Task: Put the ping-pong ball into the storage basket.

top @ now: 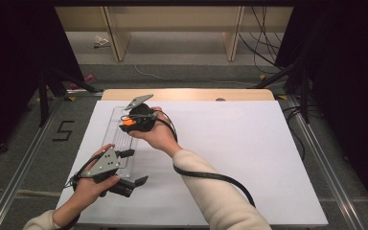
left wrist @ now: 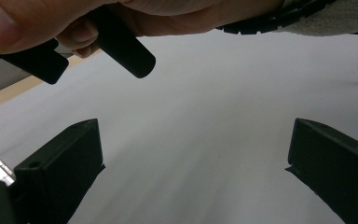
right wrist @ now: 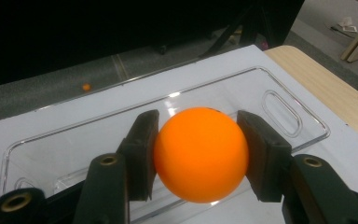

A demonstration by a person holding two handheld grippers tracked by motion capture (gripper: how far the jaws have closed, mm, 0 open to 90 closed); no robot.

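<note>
While the left gripper (top: 133, 166) gapes, the right gripper (right wrist: 199, 154) clamps an orange ball (right wrist: 200, 154)

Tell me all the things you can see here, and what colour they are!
ball: one, orange, squeezed between the right gripper's pads, above the tray.
tray: one, clear plastic, lying at the left of the table.
table: one, white sheet over a wooden top.
small ball: one, orange, far off on the grey floor.
left gripper: black, jaws wide apart, nothing between them, at the tray's near end.
right gripper: black, holding the ball.
</note>
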